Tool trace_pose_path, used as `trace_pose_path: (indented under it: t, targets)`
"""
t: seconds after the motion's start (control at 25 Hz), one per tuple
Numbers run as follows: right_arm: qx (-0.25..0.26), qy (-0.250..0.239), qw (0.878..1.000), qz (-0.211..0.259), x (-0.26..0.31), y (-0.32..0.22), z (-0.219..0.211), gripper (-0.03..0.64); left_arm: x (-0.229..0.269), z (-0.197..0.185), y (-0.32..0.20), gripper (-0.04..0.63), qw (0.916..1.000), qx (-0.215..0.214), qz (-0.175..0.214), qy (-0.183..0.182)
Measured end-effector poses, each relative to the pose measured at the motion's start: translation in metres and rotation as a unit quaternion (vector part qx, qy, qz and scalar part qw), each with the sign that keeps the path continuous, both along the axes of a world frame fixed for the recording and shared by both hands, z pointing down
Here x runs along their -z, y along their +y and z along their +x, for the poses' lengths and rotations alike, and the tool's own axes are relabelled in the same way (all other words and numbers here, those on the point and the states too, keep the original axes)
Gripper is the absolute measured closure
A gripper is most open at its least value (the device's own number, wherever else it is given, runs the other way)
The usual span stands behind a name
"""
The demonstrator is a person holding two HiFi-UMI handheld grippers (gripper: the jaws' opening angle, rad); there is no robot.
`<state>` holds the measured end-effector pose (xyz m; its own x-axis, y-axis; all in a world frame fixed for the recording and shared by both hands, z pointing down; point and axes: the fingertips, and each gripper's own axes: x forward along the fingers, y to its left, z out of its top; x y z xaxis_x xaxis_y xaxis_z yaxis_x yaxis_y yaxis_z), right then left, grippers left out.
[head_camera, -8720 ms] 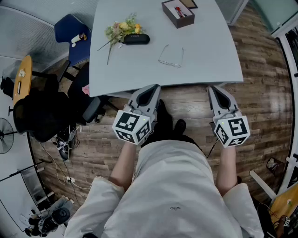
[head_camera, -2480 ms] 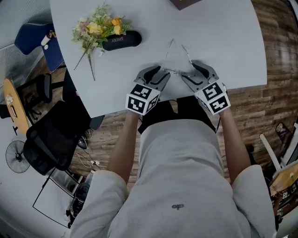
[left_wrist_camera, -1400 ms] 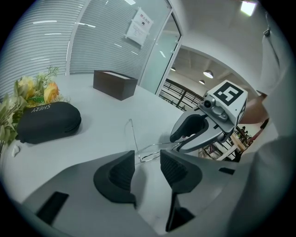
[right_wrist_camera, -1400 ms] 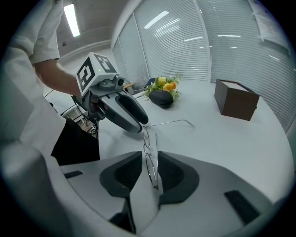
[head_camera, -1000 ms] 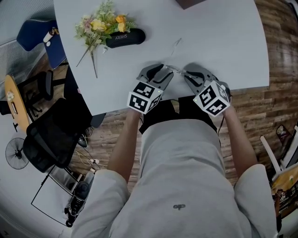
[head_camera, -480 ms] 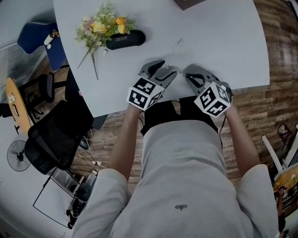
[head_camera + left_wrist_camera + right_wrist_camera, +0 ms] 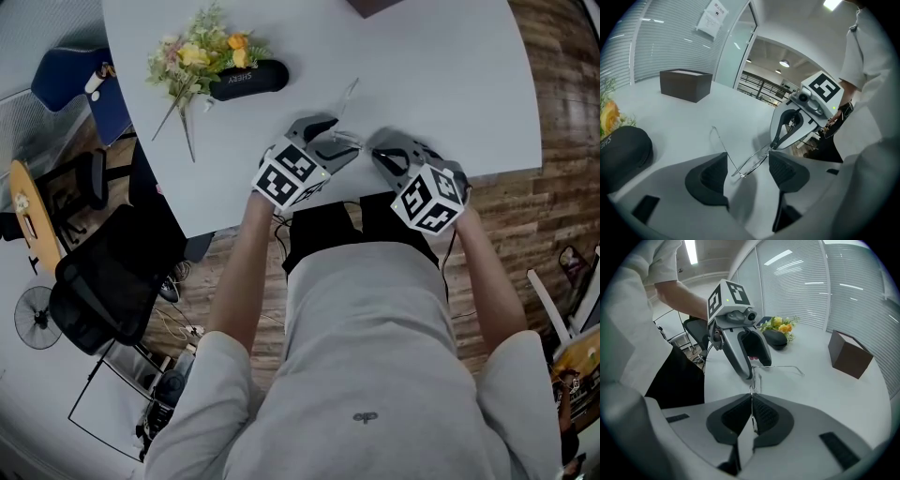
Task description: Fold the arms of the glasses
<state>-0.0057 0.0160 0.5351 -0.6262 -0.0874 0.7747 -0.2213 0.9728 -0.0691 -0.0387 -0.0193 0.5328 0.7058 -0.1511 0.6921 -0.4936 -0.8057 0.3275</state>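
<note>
Fingers (image 7: 708, 177) of the left gripper (image 7: 746, 174) had just been opening and stood wide apart. The end of the thin wire glasses (image 7: 751, 162) sat in the gap between them, and neither pad visibly squeezed it. The right gripper (image 7: 751, 416) had its jaws closed together, pinching the other end of the wire frame between its pads. In the head view the left gripper (image 7: 330, 141) and the right gripper (image 7: 380, 148) met nose to nose close to the near edge of the tabletop (image 7: 450, 84). The glasses (image 7: 345, 141) spanned between them, directly in front of the person. One arm (image 7: 349, 94) of the glasses stuck out from the frame toward the far edge. A black case (image 7: 248, 80) lay toward the left edge, with flowers (image 7: 202, 52) just beside it, both well apart from the glasses. A brown box (image 7: 851, 357) stood near the far edge.
</note>
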Motion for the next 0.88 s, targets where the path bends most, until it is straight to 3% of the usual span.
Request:
trace_pose_path:
  t: [0.88]
  targets:
    - [0.035,0.010,0.999,0.016,0.000,-0.008,0.004,0.606,-0.001,0.019,0.015,0.348,0.9975,-0.056,0.038,-0.022]
